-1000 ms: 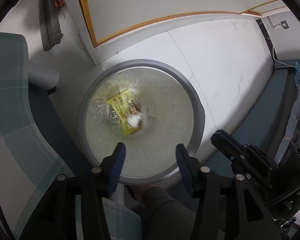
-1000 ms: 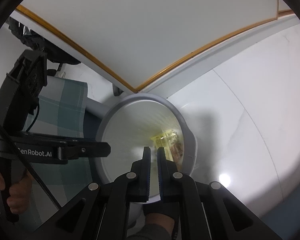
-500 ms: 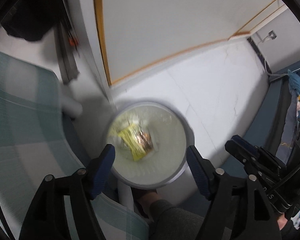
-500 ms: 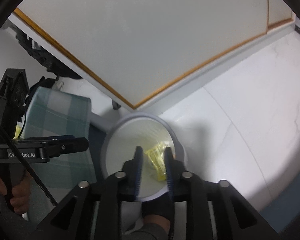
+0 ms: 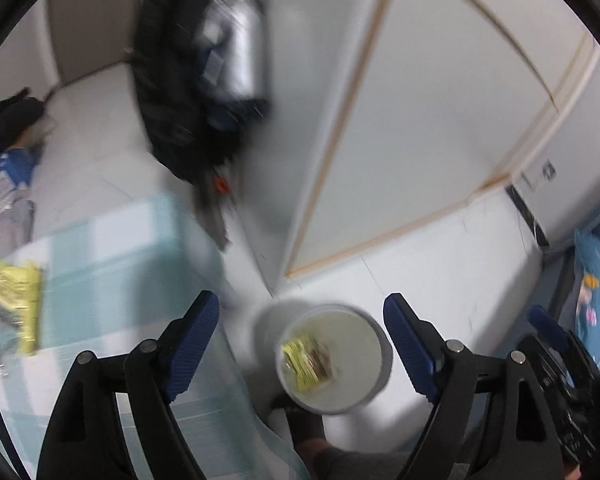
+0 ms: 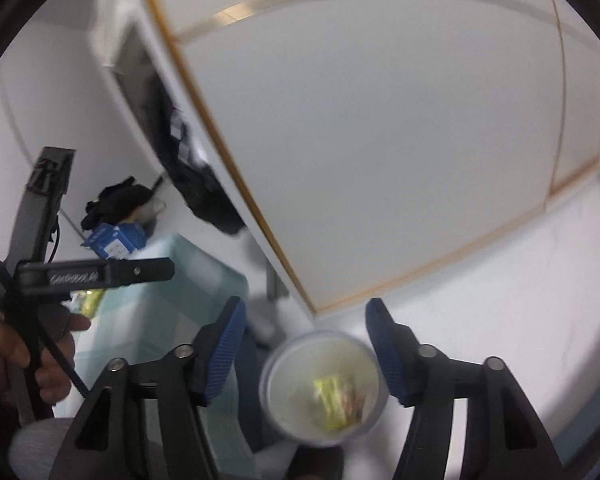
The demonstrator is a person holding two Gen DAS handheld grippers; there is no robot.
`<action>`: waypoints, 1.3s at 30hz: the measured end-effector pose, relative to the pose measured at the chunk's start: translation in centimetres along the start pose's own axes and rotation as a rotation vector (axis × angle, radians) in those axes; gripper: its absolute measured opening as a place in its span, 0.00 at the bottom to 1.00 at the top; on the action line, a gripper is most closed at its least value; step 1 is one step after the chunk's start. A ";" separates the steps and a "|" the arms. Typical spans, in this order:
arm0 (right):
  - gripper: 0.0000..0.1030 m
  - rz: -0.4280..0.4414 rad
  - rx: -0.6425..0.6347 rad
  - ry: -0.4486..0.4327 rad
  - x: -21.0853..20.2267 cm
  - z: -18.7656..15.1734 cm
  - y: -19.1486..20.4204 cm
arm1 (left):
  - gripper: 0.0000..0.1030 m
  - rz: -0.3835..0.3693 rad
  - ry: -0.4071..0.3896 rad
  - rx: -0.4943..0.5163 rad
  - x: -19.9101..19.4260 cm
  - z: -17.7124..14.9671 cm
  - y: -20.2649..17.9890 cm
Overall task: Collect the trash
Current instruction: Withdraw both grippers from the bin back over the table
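A round white trash bin (image 5: 385, 364) stands on the pale floor, far below both grippers. A yellow wrapper (image 5: 302, 360) lies in it with some brownish scraps. Another yellow wrapper (image 5: 18, 306) lies on the teal checked cover at the left. My left gripper (image 5: 300, 308) hangs high above the bin, its jaws opening, nothing between them. My right gripper (image 6: 305, 306) is likewise high above the bin (image 6: 269, 372). Its jaws are opening and hold nothing. In the right wrist view a hand (image 6: 20, 356) holds the left gripper's body at the left. Both views are blurred.
A teal checked cover (image 5: 120, 280) fills the lower left beside the bin. A dark bag (image 5: 180, 100) hangs against the white wall by a wood-trimmed panel (image 5: 420, 140). A blue box (image 5: 4, 172) and dark clothes lie at the far left. Blue patterned fabric (image 5: 592, 320) is at the right.
Both grippers rose away from the bin, which now looks much smaller. The right jaws went from nearly shut to wide apart, and the left jaws widened. Both views tilted up toward the wall.
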State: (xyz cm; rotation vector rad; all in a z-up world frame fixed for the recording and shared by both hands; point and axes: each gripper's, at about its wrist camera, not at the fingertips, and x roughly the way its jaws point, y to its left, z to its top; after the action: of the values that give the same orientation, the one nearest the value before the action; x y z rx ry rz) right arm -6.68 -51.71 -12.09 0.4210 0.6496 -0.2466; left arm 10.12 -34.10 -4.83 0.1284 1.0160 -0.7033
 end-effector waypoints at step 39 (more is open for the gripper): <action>1.00 0.423 -0.432 -0.236 -5.5 2.8 33.6 | 0.99 0.330 -0.536 -0.339 -20.9 -6.5 22.3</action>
State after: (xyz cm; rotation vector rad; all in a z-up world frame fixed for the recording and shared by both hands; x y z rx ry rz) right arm 2.30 -22.65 3.47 0.1023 0.3546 0.2429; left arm 11.66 -4.15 3.84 -0.1788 0.5638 -0.2319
